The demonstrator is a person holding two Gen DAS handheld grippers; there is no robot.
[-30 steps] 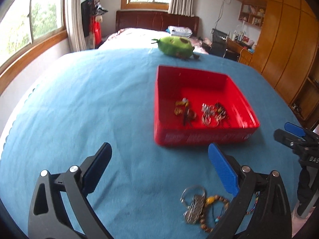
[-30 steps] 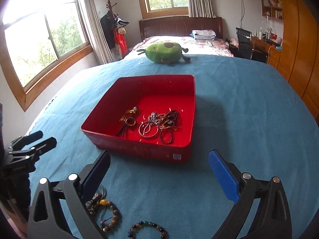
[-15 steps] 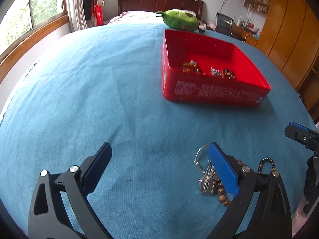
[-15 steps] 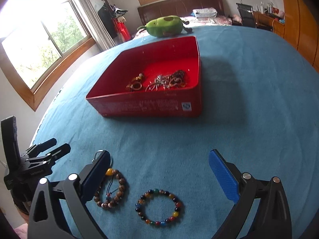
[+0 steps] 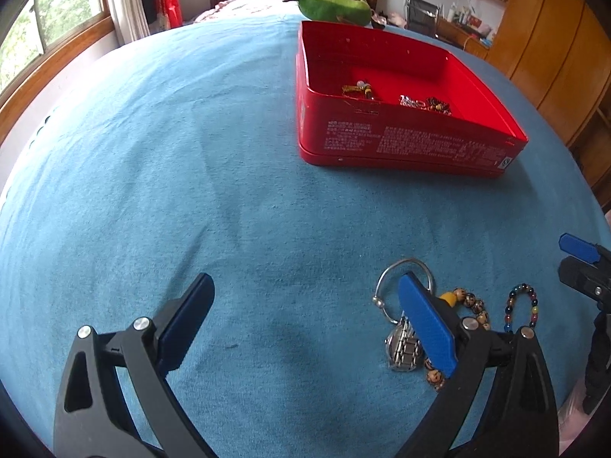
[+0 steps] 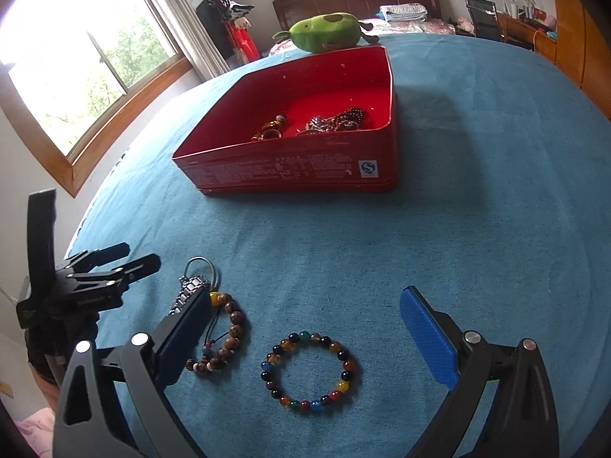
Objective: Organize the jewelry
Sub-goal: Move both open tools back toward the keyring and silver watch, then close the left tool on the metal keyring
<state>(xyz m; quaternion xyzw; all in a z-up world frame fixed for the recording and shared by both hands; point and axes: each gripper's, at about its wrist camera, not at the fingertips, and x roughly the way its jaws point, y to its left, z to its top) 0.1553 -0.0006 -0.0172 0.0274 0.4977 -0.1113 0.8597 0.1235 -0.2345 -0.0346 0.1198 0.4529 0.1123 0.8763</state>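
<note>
Left wrist view. Left hand-held gripper [image 5: 305,320]: jaws spread wide, grasping nothing, low over the blue-covered surface [image 5: 191,152]. Its right finger overlaps a metal-link watch [image 5: 401,347] on a wire ring [image 5: 385,286]; a wooden bead bracelet [image 5: 469,305] lies just beside, partly hidden behind that finger. Multicoloured bead bracelet [image 5: 521,307]: only an arc shows. Red tin box [image 5: 401,145] stands well beyond, printed wall facing; its contents are small and half hidden by the rim. Right hand-held gripper [image 5: 580,263] is cut off at the right edge.

Right wrist view. Right hand-held gripper [image 6: 305,328]: jaws released, empty. Multicoloured bead bracelet [image 6: 309,372] shows whole here, lying between the fingers. Wooden bead bracelet [image 6: 229,336] and watch [image 6: 189,292] sit by the left finger, partly covered. Red tin box [image 6: 305,168] holds tangled chains and rings, indistinct. Green plush toy [image 6: 324,32] lies behind the box.
</note>
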